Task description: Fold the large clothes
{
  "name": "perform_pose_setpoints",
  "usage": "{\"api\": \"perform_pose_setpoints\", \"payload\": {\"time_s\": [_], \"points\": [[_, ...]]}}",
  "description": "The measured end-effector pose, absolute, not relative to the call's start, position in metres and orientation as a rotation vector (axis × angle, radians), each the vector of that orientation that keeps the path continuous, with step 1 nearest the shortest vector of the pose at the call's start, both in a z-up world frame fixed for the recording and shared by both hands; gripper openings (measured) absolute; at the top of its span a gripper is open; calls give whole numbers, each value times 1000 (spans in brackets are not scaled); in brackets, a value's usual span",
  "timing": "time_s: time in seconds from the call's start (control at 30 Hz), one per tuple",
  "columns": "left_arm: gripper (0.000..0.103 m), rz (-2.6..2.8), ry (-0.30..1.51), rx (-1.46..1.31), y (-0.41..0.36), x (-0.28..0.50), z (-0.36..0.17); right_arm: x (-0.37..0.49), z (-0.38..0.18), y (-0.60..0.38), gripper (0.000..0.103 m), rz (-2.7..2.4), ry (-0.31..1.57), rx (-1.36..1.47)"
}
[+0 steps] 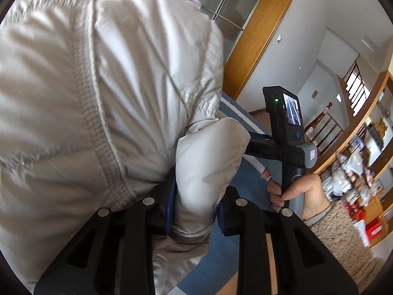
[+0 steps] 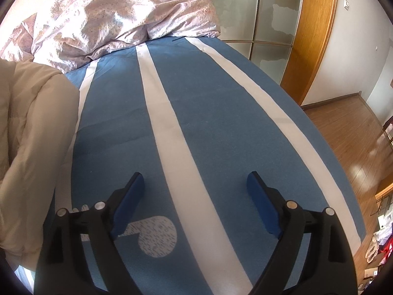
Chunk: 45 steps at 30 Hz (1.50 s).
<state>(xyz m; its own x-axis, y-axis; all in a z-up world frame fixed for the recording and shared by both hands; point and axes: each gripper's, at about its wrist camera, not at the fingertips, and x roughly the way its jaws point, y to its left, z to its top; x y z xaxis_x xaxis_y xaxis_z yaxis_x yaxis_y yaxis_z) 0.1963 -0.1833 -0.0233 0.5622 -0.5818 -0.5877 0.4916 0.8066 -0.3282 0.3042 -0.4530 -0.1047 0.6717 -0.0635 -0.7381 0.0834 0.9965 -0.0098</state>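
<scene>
A pale grey padded jacket (image 1: 98,98) fills the left wrist view, lifted off the bed. My left gripper (image 1: 196,211) is shut on a thick fold of it between the blue pads. In the right wrist view the jacket (image 2: 29,135) hangs at the left edge. My right gripper (image 2: 195,196) is open and empty over the blue and white striped bed sheet (image 2: 208,127). The right gripper's handle (image 1: 289,147), held by a hand, shows in the left wrist view to the right of the jacket.
A pink crumpled duvet (image 2: 118,12) lies at the head of the bed. A wooden-framed glass door (image 2: 314,36) stands beyond the bed. Wood floor (image 2: 356,142) runs along the right side. Shelves with clutter (image 1: 356,177) stand at the far right.
</scene>
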Motion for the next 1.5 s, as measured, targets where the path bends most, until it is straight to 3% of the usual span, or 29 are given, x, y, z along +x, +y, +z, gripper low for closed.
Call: {"api": "perform_pose_setpoints", "payload": {"time_s": [0.1, 0.17, 0.23, 0.3, 0.57, 1.03, 1.27, 1.33, 1.5], "points": [[38, -630, 696, -88, -188, 184, -17, 304, -106, -452, 87, -88, 829, 27], [55, -648, 676, -75, -191, 176, -11, 304, -106, -452, 87, -90, 829, 28], [65, -654, 649, -55, -195, 167, -7, 304, -105, -452, 87, -91, 829, 28], [70, -646, 621, -26, -198, 158, -2, 302, -106, -453, 86, -95, 828, 31], [72, -621, 585, -9, -194, 136, 15, 290, -93, -453, 81, -85, 812, 70], [77, -510, 530, -65, -148, 109, 53, 224, 42, -381, 80, 67, 514, -34], [77, -396, 520, -80, -119, 122, 59, 209, 66, -320, 78, 244, 475, -75], [77, -363, 514, -76, -112, 127, 61, 203, 66, -300, 74, 292, 471, -87], [77, -274, 504, -94, -84, 144, 61, 205, 58, -268, 47, 354, 495, -96]]}}
